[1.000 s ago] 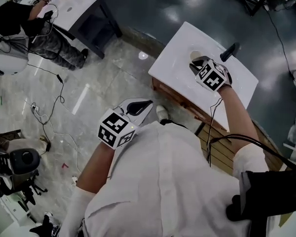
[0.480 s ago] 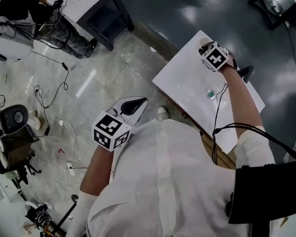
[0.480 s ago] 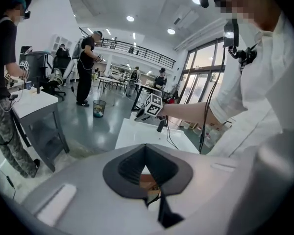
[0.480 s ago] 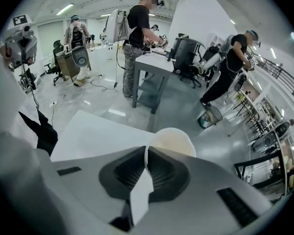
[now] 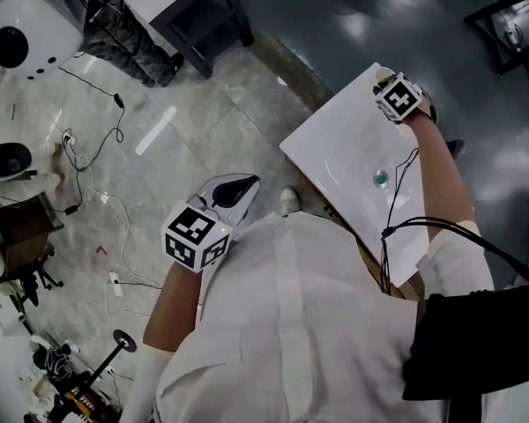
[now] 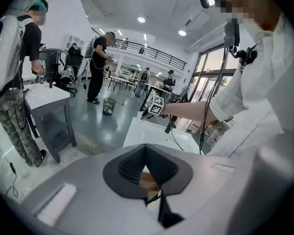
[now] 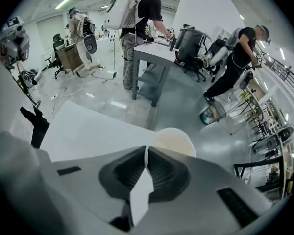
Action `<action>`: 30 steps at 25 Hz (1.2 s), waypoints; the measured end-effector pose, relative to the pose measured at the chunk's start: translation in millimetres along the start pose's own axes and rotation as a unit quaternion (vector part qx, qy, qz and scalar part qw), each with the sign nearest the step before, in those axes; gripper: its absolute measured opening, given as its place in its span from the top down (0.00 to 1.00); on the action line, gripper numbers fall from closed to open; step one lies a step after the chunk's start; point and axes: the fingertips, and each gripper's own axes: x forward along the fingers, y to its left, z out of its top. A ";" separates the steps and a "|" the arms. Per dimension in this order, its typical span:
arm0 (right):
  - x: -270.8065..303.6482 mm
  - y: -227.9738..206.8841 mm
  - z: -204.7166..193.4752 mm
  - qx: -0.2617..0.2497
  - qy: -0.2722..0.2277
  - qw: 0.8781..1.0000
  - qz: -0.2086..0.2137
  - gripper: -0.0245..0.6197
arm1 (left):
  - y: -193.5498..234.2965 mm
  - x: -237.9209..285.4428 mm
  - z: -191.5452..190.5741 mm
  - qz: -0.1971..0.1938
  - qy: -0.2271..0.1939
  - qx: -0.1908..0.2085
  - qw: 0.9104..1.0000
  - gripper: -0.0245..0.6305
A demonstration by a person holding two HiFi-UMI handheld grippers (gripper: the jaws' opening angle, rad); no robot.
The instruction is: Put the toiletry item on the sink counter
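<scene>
White sink counter (image 5: 335, 152) across the centre right of the head view. Left gripper (image 6: 146, 150) at lower centre left, off the counter, jaws together on nothing. Right gripper (image 7: 146, 153) at the counter's far corner, upper right, jaws pinched on the thin edge of the toiletry item (image 7: 174, 140): pale cream, round, plain, poking out past the jaw tips over that corner. A second ago over the basin, hiding the teal drain (image 5: 381, 179); now further out, item carried along, drain bare.
</scene>
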 end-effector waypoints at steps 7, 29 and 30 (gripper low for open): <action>4.5 -7.1 1.4 0.007 0.000 1.000 0.009 0.94 | 0.3 -9.0 0.7 0.009 0.001 -0.001 1.000 0.95; -83.0 33.7 25.1 0.040 -0.070 0.995 -0.058 0.82 | -9.8 -62.8 -31.3 0.000 -0.008 0.010 1.000 0.95; -89.9 43.4 28.1 0.042 -0.077 0.994 -0.062 0.86 | -12.4 -67.3 -34.7 -0.003 -0.009 0.012 1.000 0.95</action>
